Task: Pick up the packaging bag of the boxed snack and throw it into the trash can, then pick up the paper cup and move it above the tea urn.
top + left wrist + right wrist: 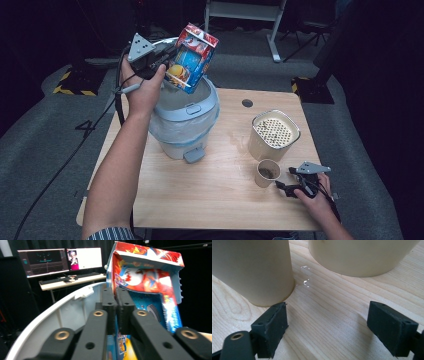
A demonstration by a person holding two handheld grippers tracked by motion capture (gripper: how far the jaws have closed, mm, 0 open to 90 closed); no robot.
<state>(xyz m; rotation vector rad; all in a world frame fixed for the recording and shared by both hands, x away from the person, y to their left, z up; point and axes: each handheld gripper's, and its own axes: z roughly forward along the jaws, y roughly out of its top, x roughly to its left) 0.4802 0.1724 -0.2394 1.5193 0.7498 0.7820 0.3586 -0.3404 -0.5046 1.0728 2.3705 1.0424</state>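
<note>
One colourful carton [192,56] is held tilted over the open bin [186,120], pinched by a thin edge in the nearly closed left gripper [116,305]. With so little gripped, it could be dropped outside the rim. The right gripper [327,325] is rested wide open beside the small cup [267,172].

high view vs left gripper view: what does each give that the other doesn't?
High view alone: white step-on plastic bin, tall beige container, small paper cup, right tool resting open on the wooden table.
Left gripper view alone: lit monitors on a desk.
Both: left tool pinching the red-and-blue carton above the bin's raised lid.
</note>
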